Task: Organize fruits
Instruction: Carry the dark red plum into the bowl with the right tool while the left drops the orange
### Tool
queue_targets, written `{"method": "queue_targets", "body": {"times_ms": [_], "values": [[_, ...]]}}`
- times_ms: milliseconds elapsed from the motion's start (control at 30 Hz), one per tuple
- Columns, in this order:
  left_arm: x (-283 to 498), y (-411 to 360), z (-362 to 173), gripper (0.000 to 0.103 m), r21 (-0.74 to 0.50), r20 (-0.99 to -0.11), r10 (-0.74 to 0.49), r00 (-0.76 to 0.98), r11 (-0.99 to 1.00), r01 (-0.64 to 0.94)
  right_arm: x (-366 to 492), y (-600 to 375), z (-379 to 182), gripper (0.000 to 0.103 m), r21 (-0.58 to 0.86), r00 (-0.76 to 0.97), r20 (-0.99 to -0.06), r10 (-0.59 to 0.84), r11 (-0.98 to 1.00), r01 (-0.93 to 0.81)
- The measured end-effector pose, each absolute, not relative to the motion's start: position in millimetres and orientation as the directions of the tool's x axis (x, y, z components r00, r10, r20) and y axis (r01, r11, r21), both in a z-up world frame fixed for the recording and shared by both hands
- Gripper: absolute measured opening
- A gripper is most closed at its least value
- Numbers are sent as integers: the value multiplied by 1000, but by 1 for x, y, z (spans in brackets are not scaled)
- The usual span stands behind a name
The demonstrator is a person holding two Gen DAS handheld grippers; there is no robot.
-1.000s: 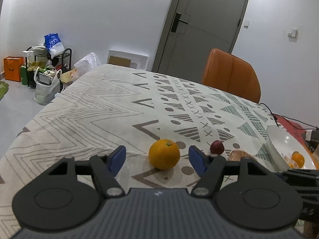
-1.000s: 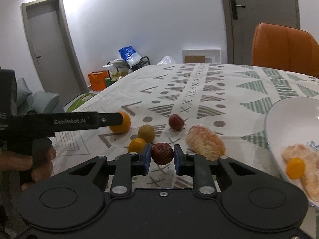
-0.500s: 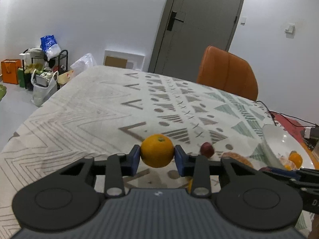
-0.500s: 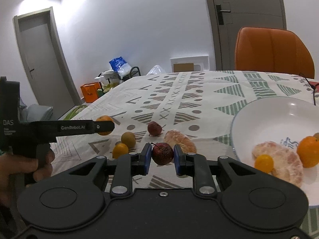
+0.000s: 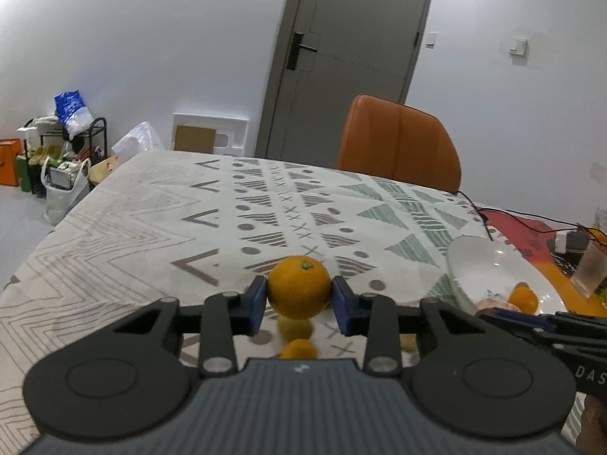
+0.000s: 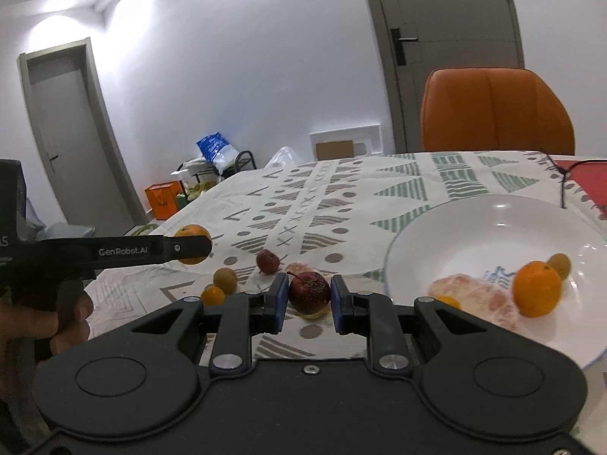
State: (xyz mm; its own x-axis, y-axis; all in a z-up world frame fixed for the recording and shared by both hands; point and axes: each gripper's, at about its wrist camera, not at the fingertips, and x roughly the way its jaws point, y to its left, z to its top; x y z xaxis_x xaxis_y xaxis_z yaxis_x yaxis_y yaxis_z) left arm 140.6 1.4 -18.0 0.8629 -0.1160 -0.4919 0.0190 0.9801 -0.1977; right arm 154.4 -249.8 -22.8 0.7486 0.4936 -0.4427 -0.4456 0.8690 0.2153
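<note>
My left gripper [image 5: 299, 295] is shut on a large orange [image 5: 299, 287] and holds it above the patterned tablecloth; it also shows in the right wrist view [image 6: 191, 244]. My right gripper [image 6: 308, 295] is shut on a dark red wrinkled fruit [image 6: 309, 292], lifted just left of the white plate [image 6: 493, 212]. The plate holds a small orange [image 6: 537, 288], peeled citrus [image 6: 470, 294] and a small greenish fruit [image 6: 560, 264]. On the cloth lie a red fruit [image 6: 268, 261], a brownish round fruit [image 6: 224, 277], a small orange fruit [image 6: 212, 296] and a peeled segment [image 6: 299, 267].
An orange chair [image 5: 398, 144] stands at the table's far side. Cables, a red mat [image 5: 523, 223] and a glass [image 5: 590, 273] lie beyond the plate at the right. The plate also shows in the left wrist view [image 5: 485, 261]. Bags and a rack [image 5: 64, 151] stand on the floor left.
My left gripper closed on the large orange and lifted it off the cloth. My right gripper, still holding the dark red fruit, rose and moved right towards the plate.
</note>
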Motion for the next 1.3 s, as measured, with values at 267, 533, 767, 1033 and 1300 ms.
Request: {"method": "queue_targets", "body": {"times_ms": [267,533,767,1033,1300], "values": [[136,-27,-7,35,-181,-470,-147,870,981,68,147,-277,-20,22,232,780,-417,467,884,-405],[138,-52,-2,35,-170,-463,-180,868,979,112,143,-304,-19,22,245,808,-401,431,901,-359],[144,-73,-2,35,-160,-462,-205,863,976,147,141,-326,-20,22,244,833,-393,389,918,-314],[153,-96,-5,35,-150,-473,-229,851,972,179,141,-349,-23,22,257,848,-395,353,929,-267],[163,-113,-9,35,-143,-483,-248,839,969,204,148,-369,-28,22,274,858,-402,320,936,-221]]}}
